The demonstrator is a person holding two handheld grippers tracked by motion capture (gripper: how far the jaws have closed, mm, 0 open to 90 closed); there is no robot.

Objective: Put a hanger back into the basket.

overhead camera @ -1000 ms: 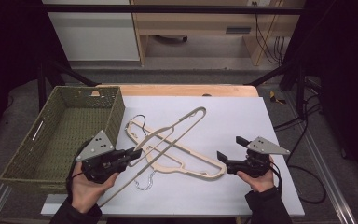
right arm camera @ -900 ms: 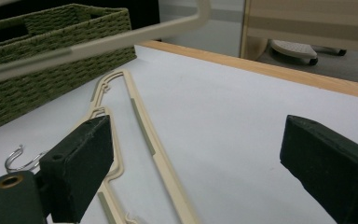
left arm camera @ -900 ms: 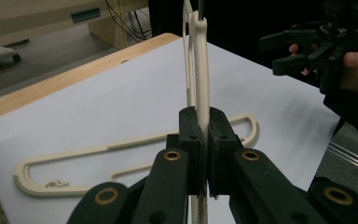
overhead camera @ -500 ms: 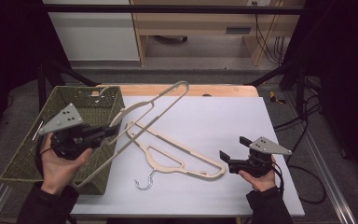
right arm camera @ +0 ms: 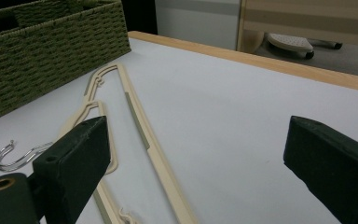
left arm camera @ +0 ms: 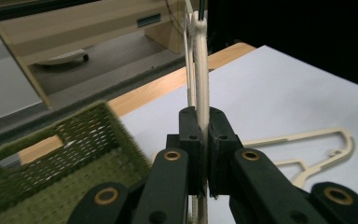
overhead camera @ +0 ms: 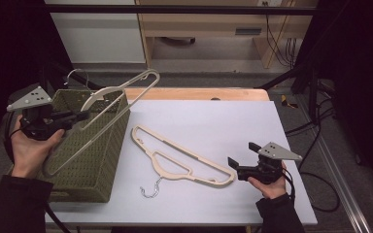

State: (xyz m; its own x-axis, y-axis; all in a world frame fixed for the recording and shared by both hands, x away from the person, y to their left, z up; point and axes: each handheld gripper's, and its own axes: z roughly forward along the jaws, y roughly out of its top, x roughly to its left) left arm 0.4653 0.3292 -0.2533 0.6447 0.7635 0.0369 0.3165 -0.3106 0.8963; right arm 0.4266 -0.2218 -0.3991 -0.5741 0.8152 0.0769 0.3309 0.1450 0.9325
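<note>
Left jaws clamp 1 hanger [overhead camera: 108, 112] above the basket [overhead camera: 108, 160]; right jaws wide. Lower the hanger level, clearing the rim.

The bench [overhead camera: 213, 116] is free at its far and right parts; the lying hanger [overhead camera: 182, 156] and the basket [overhead camera: 108, 145] block the left.

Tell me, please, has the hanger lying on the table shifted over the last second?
No. The hanger on the table lies just as it did beside the green basket, hook toward the near edge.
</note>
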